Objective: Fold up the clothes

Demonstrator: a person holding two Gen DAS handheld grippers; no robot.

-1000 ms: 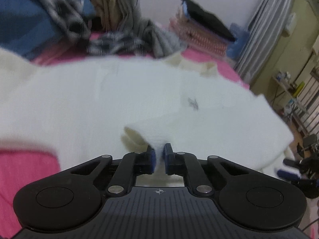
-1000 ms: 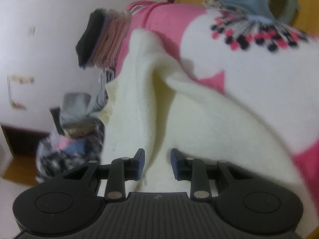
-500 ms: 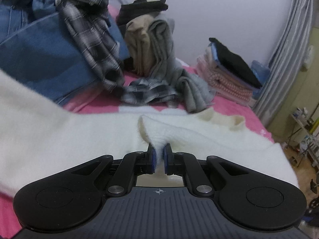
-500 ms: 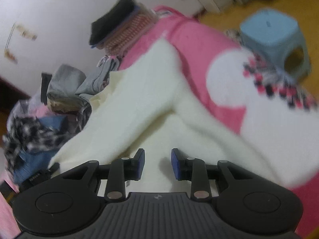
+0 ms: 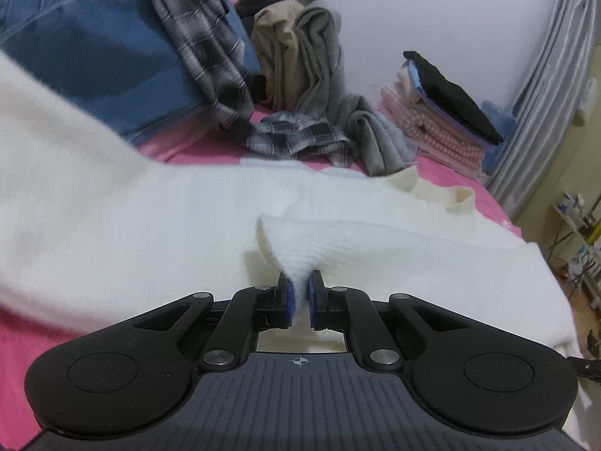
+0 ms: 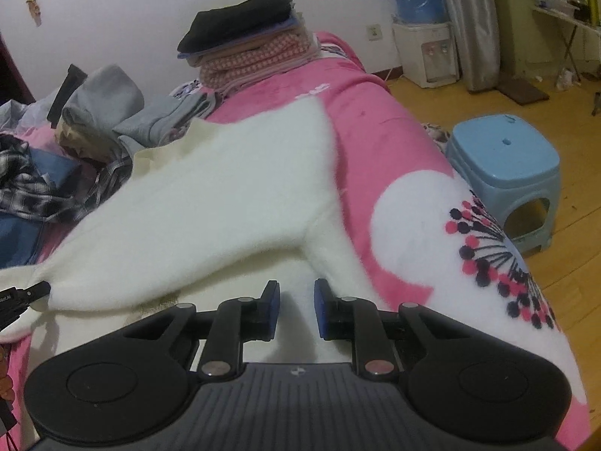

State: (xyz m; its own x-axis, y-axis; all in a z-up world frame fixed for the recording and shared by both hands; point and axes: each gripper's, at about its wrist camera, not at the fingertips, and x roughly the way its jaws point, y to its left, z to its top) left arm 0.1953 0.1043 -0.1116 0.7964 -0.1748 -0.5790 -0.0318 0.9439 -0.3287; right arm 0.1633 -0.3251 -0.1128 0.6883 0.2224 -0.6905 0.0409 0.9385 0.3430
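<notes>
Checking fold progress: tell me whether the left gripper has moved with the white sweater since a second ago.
Yes. The left gripper, shut on the white sweater, has carried it lower and nearer: the folded stack by the wall now sits clear above the sweater's edge.

A cream sweater point(image 6: 210, 203) is seen spread flat across a pink bed point(image 6: 360, 105), one sleeve point(image 6: 338, 259) running down towards the right gripper point(image 6: 296, 310), whose jaws are closing with a gap between them and no cloth pinched. A folded stack of clothes point(image 6: 248, 49) is set at the far end of the bed, and loose garments point(image 6: 75, 143) are heaped at the left. A blue stool point(image 6: 503, 165) is seen on the wooden floor point(image 6: 578, 86) beside the bed.
</notes>
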